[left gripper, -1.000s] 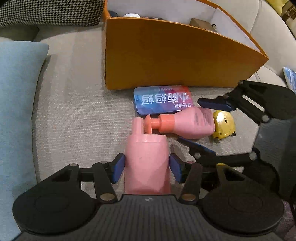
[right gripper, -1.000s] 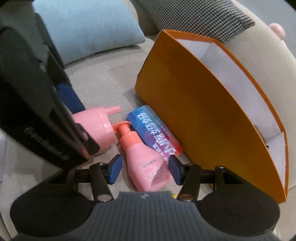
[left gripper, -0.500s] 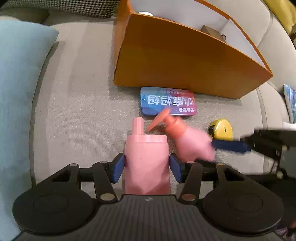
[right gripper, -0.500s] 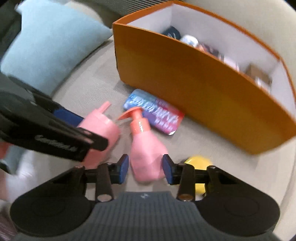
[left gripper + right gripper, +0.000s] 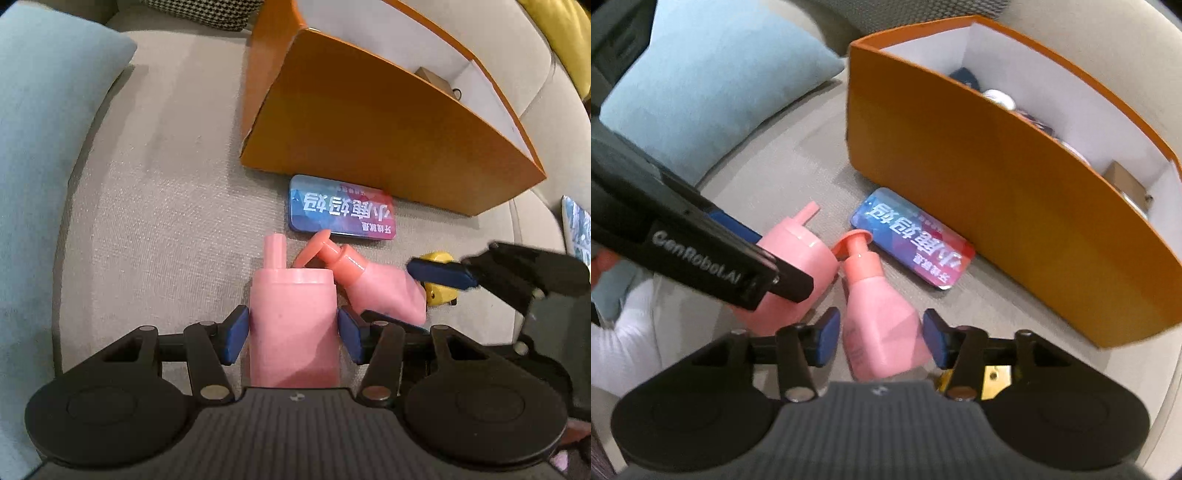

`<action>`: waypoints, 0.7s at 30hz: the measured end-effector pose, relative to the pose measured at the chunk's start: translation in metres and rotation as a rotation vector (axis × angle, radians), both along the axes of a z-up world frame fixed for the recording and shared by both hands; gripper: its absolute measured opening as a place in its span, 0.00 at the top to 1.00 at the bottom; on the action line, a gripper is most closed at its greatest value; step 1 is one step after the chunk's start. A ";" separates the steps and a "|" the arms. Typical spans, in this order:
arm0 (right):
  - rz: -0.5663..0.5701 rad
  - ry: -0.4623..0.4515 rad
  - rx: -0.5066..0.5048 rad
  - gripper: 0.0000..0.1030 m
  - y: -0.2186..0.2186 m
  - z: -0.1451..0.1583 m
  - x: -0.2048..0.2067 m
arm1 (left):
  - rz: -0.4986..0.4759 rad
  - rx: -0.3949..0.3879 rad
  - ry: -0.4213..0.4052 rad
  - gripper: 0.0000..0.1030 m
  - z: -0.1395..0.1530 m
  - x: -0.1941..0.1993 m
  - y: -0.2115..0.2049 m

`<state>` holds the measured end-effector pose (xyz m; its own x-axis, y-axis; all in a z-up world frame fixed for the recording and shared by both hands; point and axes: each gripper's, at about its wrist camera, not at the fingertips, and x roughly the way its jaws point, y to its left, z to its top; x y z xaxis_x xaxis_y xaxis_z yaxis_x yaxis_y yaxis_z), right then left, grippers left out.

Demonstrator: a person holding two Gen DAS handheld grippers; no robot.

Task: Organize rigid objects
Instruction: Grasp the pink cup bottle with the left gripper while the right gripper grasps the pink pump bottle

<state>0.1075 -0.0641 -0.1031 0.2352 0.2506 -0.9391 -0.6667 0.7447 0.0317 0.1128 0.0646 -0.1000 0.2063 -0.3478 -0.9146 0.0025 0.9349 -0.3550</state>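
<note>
Pink bottles sit between both pairs of blue pads: the left hand-held gripper is clamped on the spouted pink bottle, pads pressing both its sides, and the right hand-held gripper straddles the pump bottle, which lies tilted on the sofa seat, its coral pump head just beside the spouted bottle's cap. The right jaws have just been opening after a squeeze, and narrow gaps show between pads and bottle, so it is not gripped. Just right of the pump bottle lies a yellow tape measure, partly hidden by the right hand-held gripper's finger. Beyond the bottles a blue and red tin with Chinese lettering lies flat, close against the near wall of the orange box; the box is open at the top, with several small items inside. Left of the bottles the seat is bare up to the light blue cushion. Compared with a second ago, the pump bottle has swung from lying crosswise to pointing toward the tin. The left hand-held gripper's side reads "GenRobot.AI".
</note>
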 end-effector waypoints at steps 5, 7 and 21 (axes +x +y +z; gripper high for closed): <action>-0.080 0.090 0.026 0.51 -0.006 -0.015 0.009 | -0.009 0.004 0.010 0.41 0.000 0.001 -0.002; -0.142 0.121 0.037 0.51 -0.012 -0.013 0.007 | -0.011 0.002 0.020 0.40 -0.001 0.002 -0.004; -0.284 0.147 0.039 0.48 -0.030 -0.007 -0.012 | -0.084 0.089 0.025 0.40 -0.010 0.000 -0.024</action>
<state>0.0955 -0.0939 -0.1104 0.1640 0.2310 -0.9590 -0.4185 0.8967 0.1445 0.1128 0.0402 -0.1097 0.1566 -0.2799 -0.9472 0.0739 0.9596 -0.2713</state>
